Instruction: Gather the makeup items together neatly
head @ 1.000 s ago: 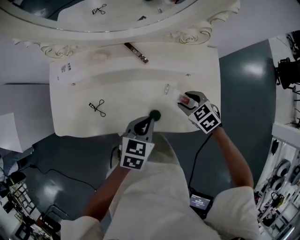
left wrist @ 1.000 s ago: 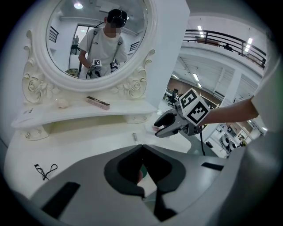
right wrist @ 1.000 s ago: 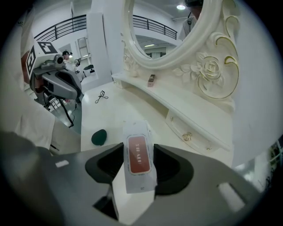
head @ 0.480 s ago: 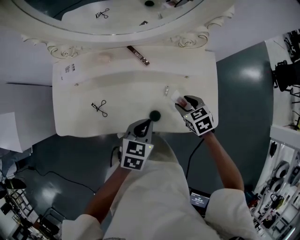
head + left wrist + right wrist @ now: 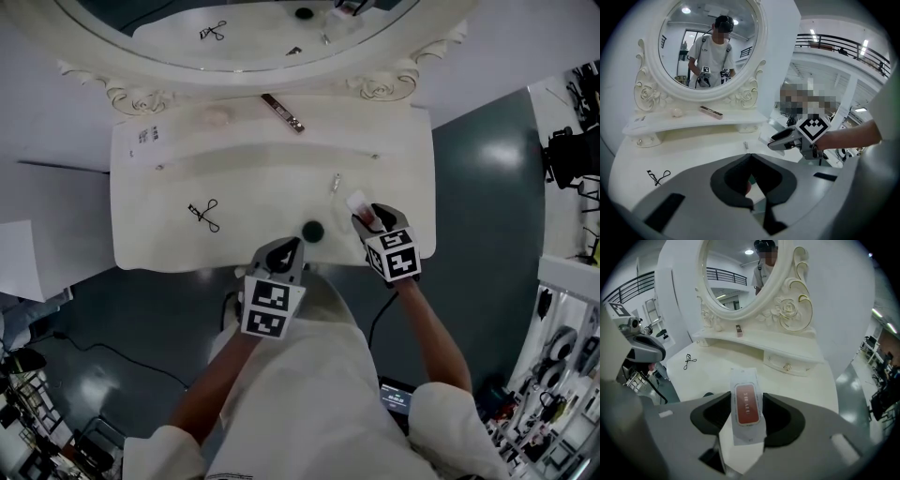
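Vanity top (image 5: pixel 253 183) bears one eyelash curler (image 5: pixel 203 215); right gripper (image 5: pixel 367 218) pinches one sachet (image 5: pixel 747 409), left gripper (image 5: pixel 750 157) jaws pressed together

table (image 5: pixel 253 202): white
eyelash curler (image 5: pixel 203 215): left, well away from the mirror (image 5: pixel 262 23)
black ball (image 5: pixel 312 230): front edge, farthest from mirror
stick (image 5: pixel 282 112): beside mirror

Honestly not much to read here. The sachet (image 5: pixel 747 411) I'm holding has a red label with one short line of pale letters, too small for me to make out. There's a printed sticker (image 5: pixel 142 135) at the left end of the shelf (image 5: pixel 244 122), also unreadable. The only clear signs are the black-and-white square markers on my left gripper (image 5: pixel 291 246) and right gripper (image 5: pixel 367 214): just patterns, no words.
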`<action>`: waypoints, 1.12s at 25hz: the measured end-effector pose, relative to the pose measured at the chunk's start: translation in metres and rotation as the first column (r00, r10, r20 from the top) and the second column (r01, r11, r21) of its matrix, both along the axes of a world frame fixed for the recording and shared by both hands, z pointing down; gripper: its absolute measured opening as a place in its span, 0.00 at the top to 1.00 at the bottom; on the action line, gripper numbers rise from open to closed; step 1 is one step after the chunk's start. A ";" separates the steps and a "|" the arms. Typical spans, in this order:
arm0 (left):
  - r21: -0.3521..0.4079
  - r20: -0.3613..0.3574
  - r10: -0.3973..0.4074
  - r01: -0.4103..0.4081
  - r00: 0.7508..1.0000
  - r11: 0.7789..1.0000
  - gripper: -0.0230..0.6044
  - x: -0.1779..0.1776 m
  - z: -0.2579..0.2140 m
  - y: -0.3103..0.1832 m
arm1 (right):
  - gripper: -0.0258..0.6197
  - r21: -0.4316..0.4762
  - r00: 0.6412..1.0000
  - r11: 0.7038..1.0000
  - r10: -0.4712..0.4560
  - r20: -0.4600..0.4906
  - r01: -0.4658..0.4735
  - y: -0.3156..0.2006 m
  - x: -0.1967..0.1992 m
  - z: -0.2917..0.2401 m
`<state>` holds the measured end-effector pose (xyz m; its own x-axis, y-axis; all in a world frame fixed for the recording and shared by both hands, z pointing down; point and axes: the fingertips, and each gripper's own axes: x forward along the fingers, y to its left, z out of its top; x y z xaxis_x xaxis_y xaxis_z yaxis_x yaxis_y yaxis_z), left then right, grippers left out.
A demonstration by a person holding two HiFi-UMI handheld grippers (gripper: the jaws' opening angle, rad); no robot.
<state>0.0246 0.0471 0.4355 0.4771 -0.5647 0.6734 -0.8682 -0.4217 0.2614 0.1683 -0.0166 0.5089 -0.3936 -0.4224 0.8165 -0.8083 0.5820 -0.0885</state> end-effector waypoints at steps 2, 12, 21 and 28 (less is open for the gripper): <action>-0.001 0.001 0.000 0.000 1.000 1.000 0.95 -0.001 0.000 0.002 | 0.64 0.001 0.999 0.999 0.036 0.006 -0.036 0.002 0.001 0.000; -0.012 -0.001 0.002 -0.002 1.000 1.000 0.95 0.003 0.002 0.010 | 0.64 -0.046 0.969 0.971 0.238 0.061 -0.235 0.016 0.009 0.006; -0.027 0.000 0.021 -0.021 1.000 0.999 0.95 0.008 0.009 0.014 | 0.64 -0.065 0.930 0.931 0.363 0.062 -0.359 0.024 0.017 0.017; -0.031 0.036 -0.004 0.005 0.999 1.000 0.95 0.005 0.026 0.013 | 0.64 -0.116 0.880 0.880 0.470 0.076 -0.460 0.033 0.014 0.030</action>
